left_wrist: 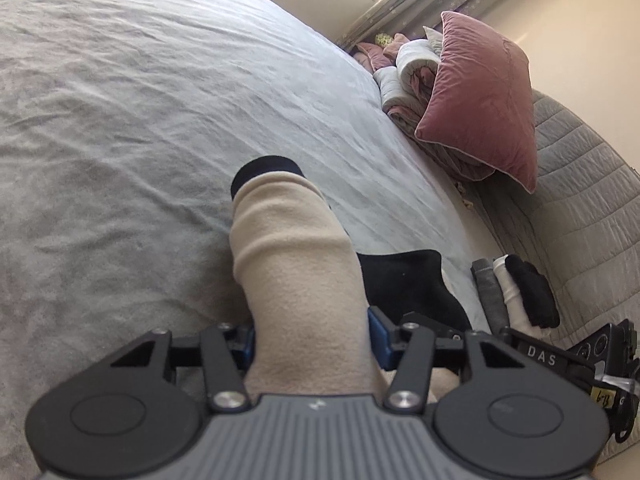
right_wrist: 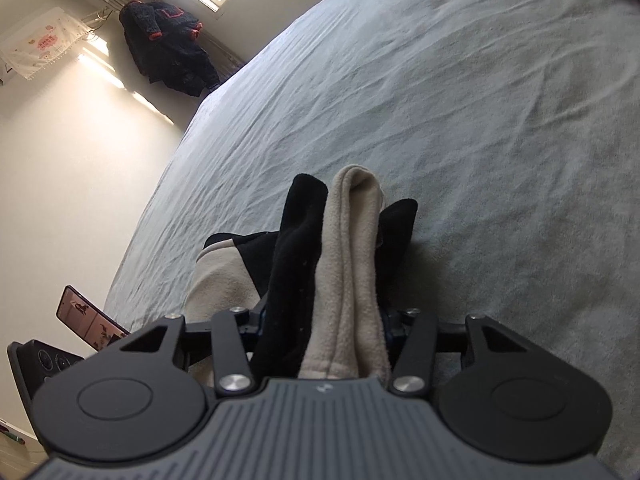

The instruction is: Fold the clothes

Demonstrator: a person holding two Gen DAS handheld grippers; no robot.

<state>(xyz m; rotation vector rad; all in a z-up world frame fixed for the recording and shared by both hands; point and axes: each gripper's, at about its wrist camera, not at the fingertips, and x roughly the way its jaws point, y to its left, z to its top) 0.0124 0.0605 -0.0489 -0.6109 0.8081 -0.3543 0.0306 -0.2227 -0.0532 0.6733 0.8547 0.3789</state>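
Note:
A beige fleece garment [left_wrist: 288,248] with a black cuff [left_wrist: 266,170] and black panels [left_wrist: 404,280] lies on the grey bed sheet [left_wrist: 140,100]. My left gripper [left_wrist: 312,332] is shut on a beige tube-shaped part of it, with the blue pads [left_wrist: 378,326] pressing its sides. In the right wrist view my right gripper [right_wrist: 324,316] is shut on a bunched fold of the same garment. A black layer [right_wrist: 296,240] and a beige layer [right_wrist: 352,248] stand side by side between the jaws. Both fingertips are mostly hidden by cloth.
A pink pillow [left_wrist: 480,100] and rolled bedding [left_wrist: 408,68] sit by a grey quilted surface [left_wrist: 580,208]. Grey, white and black folded pieces [left_wrist: 516,296] lie at the bed's edge. A dark jacket [right_wrist: 168,52] hangs on the wall. A phone [right_wrist: 88,320] stands at the left.

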